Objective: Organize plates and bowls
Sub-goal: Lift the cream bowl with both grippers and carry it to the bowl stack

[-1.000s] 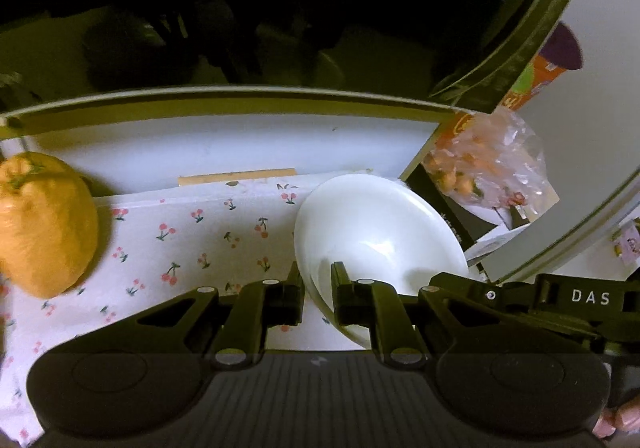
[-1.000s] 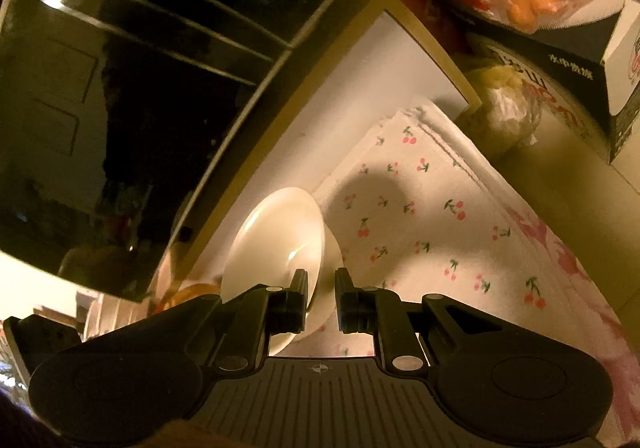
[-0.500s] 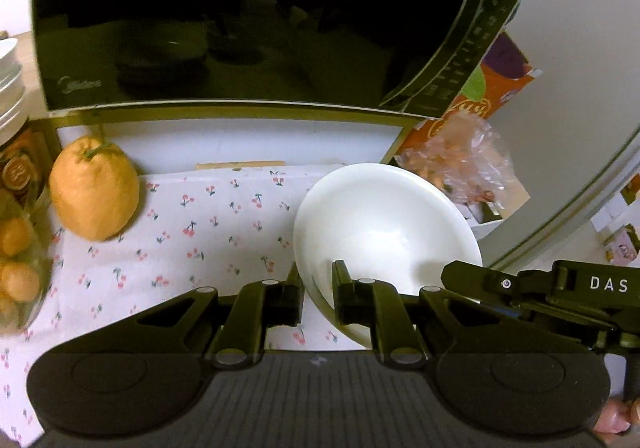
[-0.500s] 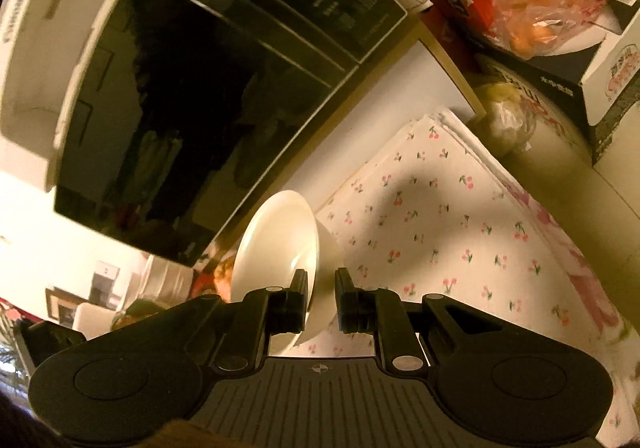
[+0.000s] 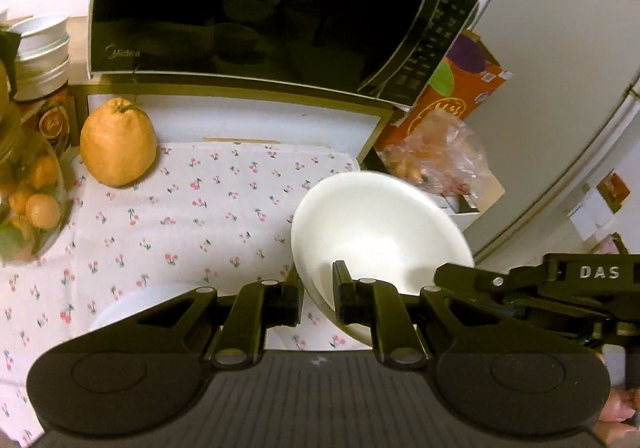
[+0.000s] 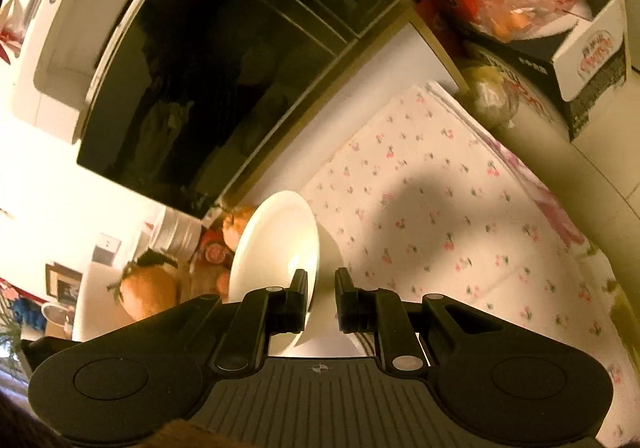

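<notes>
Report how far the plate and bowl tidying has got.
Done: a stack of white dishes already stands left of the microwave. In hand: one white bowl, tilted above the cherry cloth, with the left claw and right claw each shut on its rim at opposite sides. Left: setting this bowl down, plus another white dish lying on the cloth by the left claw.

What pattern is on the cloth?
Small pink cherries on the white fabric cloth, clearest in the left wrist view.
</notes>
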The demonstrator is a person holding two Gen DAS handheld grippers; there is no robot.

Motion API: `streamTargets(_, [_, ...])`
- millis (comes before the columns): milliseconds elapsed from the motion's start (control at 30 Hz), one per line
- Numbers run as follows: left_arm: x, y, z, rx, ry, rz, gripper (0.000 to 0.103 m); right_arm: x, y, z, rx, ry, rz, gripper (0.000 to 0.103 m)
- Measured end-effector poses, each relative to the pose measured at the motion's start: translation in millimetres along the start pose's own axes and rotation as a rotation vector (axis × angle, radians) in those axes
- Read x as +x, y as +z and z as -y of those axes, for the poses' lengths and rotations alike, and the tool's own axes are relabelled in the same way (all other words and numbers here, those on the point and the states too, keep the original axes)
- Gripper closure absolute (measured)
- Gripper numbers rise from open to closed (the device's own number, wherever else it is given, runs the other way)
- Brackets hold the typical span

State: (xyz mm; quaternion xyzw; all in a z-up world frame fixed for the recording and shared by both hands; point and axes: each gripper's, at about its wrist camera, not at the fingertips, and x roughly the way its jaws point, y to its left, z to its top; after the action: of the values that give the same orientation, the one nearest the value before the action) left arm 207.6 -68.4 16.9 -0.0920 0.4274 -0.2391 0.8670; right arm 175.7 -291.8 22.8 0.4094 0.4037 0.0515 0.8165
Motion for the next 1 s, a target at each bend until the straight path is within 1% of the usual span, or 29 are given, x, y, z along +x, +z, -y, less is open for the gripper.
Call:
streamTargets(133, [-6, -18, 1, -0.031, 0.0, -0.007, 0.089, -8, -15, 9, 0.016, 0.007, -0.015, 0.088])
streamTargets(267, [-12, -37, 3, -0.049, -0.013, -0.014, 0.088, -18, -29, 14, 0.004, -0.01, -0.02, 0.088])
streamTargets(500, [-20, -66, 10, -0.031, -0.037, 0.008, 0.088, -32, -49, 29, 0.018, -0.025, -0.002, 0.088])
streamTargets(600, [-19, -73, 10, -0.029, -0.045, -0.004, 0.087, -36, -56, 35, 0.014, -0.025, 0.006, 0.088])
streamTargets(700, [-21, -79, 10, -0.039, -0.053, 0.0, 0.087, -37, -61, 37, -0.016, -0.029, 0.005, 0.088])
streamTargets(800, [-17, -86, 9, -0.043, -0.06, -0.02, 0.088, -40, -64, 40, -0.002, -0.04, 0.005, 0.088])
streamTargets(867, [-14, -91, 11, -0.04, -0.063, -0.044, 0.087, -41, -67, 41, -0.014, -0.06, 0.003, 0.088])
streamTargets(1000, [-14, -96, 15, -0.021, -0.065, -0.057, 0.087, -41, -71, 46, -0.028, -0.094, -0.018, 0.088])
